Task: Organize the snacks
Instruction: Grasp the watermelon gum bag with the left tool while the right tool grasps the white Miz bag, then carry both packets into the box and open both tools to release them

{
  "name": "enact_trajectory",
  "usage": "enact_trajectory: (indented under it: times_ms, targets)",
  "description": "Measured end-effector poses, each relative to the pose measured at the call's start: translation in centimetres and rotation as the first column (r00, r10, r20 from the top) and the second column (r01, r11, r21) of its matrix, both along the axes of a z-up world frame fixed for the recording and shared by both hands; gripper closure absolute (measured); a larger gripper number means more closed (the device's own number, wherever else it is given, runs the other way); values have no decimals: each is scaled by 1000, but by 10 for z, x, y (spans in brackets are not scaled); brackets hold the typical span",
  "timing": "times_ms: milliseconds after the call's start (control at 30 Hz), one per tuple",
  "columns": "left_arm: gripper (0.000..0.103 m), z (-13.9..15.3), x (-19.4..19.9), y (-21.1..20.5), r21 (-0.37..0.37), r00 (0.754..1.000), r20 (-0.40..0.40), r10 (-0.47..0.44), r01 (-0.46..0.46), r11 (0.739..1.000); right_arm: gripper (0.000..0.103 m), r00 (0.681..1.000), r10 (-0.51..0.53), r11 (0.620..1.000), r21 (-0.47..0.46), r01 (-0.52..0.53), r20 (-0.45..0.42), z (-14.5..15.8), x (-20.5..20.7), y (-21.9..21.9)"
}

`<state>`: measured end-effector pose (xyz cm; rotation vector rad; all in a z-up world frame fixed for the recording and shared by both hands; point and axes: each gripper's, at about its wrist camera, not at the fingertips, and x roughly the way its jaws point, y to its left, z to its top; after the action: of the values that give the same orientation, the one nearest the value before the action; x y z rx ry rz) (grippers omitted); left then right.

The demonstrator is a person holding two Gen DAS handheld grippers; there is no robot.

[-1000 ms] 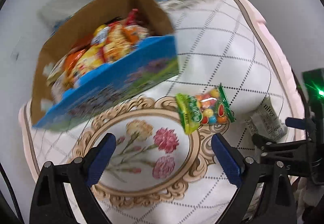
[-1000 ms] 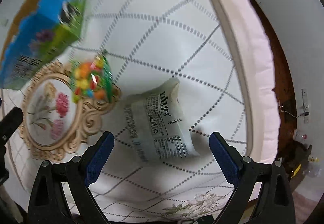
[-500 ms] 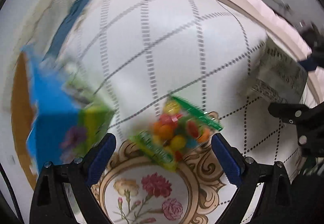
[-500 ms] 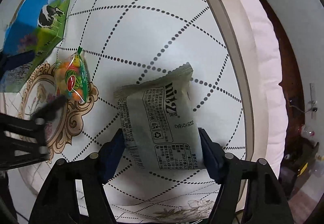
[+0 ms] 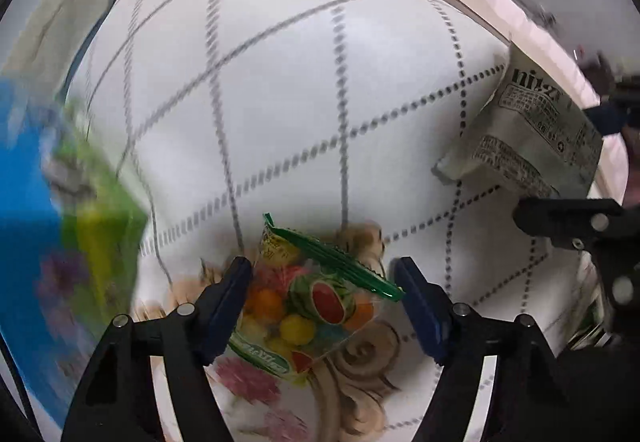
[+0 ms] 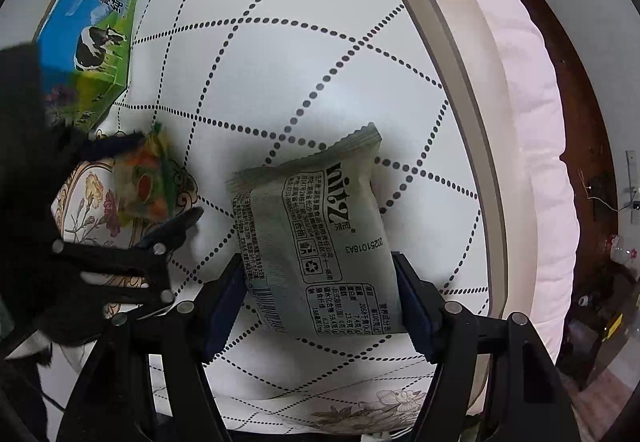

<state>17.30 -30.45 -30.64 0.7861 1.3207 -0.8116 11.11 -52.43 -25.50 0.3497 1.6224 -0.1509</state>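
Candy bag [image 5: 308, 302] lies on the quilted bed [image 5: 280, 102], w/ its long axis slanted across the gap of the left gripper [image 5: 322, 302]. Jaws about half open and closing, bag between them; firm contact on the far pad not clear. Grey snack packet [image 6: 320, 242] sits pinched in the right gripper [image 6: 320, 298] (pads on both edges). Count: 1 candy bag, 1 grey packet, 1 blue carton [image 6: 92, 26] up-left, nearer the left hand.

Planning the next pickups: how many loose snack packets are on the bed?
2: the fruit candy bag between the left hand-held gripper's fingers, the grey packet between the right's. More may sit hidden in the blue box.
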Motion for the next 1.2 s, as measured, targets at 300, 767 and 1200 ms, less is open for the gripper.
enact_trajectory:
  times_ms: [300,767,1200]
  targets:
    - [31,0,-3,93,4,869,-155,469,-474,880,28,995,103,995,-14,-104,-11,-13,6,21]
    - [21,-21,23,139,-8,801,-308,513,-541,841,12,998,-14,991,129,21,-56,-29,28,23]
    - [37,-11,-16,107,-16,884,-186,429,-440,898,36,998,66,996,-66,-66,7,-16,15,45]
